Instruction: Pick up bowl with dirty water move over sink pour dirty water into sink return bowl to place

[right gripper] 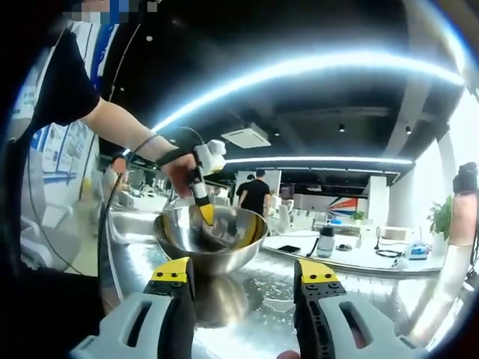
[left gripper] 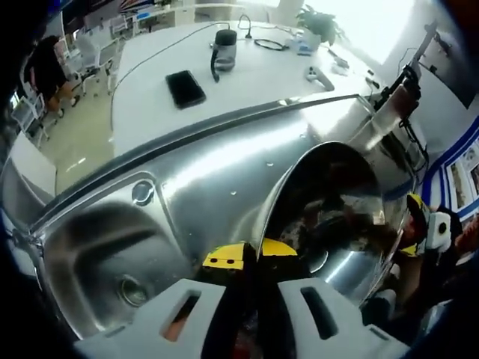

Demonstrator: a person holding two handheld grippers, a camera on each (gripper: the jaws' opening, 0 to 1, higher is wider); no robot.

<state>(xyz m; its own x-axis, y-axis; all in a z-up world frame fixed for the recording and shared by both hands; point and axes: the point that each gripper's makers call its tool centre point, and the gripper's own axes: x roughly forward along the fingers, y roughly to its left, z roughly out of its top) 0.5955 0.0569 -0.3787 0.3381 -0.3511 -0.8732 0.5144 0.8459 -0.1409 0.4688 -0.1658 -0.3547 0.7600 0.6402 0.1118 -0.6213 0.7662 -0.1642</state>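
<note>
Holding the bowl by its rim with my left gripper, jaws clamped on it, above the steel counter beside the sink. Right gripper open, empty. I'd tip slowly toward the drain.

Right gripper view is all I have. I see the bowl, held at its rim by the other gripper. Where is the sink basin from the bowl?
Observer: In the left gripper view the sink basin lies beside the bowl, toward that picture's left, past a steel ridge.
Operator: Is something lying in the basin?
Observer: Nothing I can see; its drain is uncovered.
Operator: Is the grip good?
Observer: The left gripper has its jaws closed on the bowl's rim.
</note>
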